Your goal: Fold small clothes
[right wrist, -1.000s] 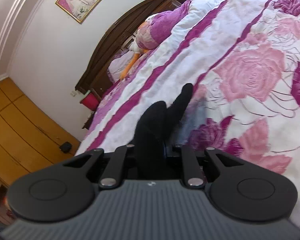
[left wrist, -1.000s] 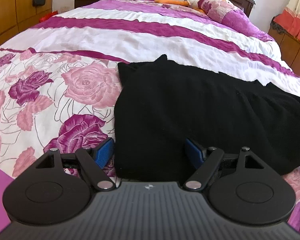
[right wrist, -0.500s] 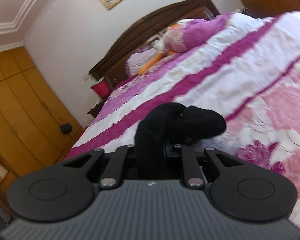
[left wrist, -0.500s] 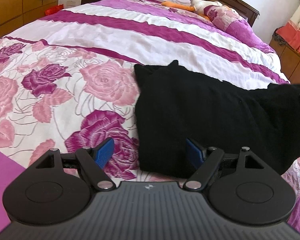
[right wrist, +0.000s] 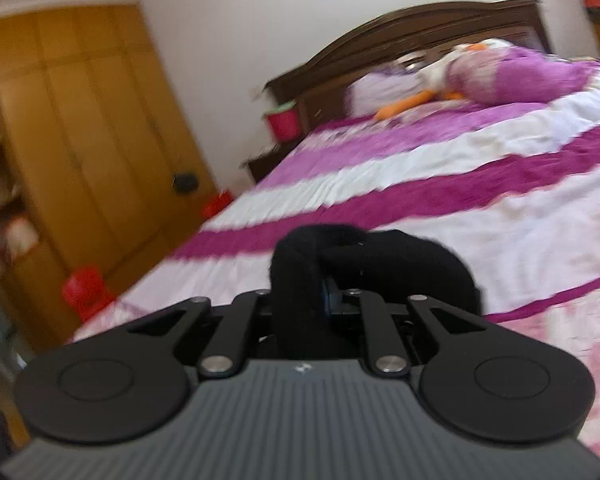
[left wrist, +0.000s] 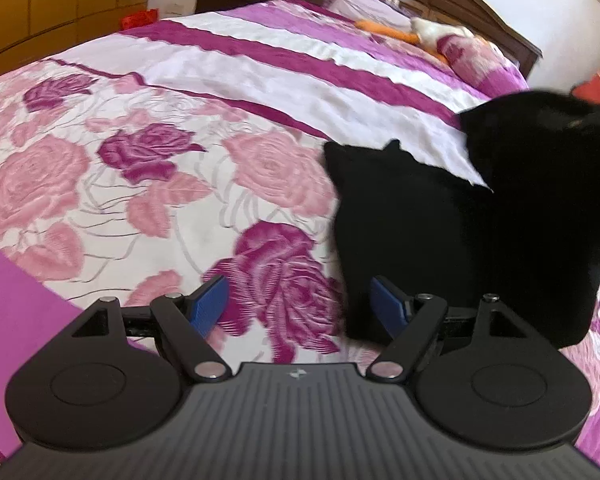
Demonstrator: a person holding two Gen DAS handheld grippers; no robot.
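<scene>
Through the left wrist camera we see our left gripper [left wrist: 298, 300] with its jaws standing wide apart and nothing between the blue pads [left wrist: 208, 300]. It hangs over the bed [left wrist: 100, 184], above the rose-printed cover. The black garment [left wrist: 440, 240] lies on the bed to the right; its near left edge sits just beside the right pad, though we cannot tell whether they touch. The garment's far right part is lifted off the cover and rises toward the picture's right edge.

Through the right wrist camera, which is blurred, we see our right gripper [right wrist: 320, 300] with its jaws closed tight on a bunched fold of the black garment [right wrist: 300, 280], which loops up over the fingers and drapes to the right. Beyond lie the striped cover, a pillow [right wrist: 532, 76], the dark headboard [right wrist: 420, 28] and a wooden wardrobe [right wrist: 80, 128].
</scene>
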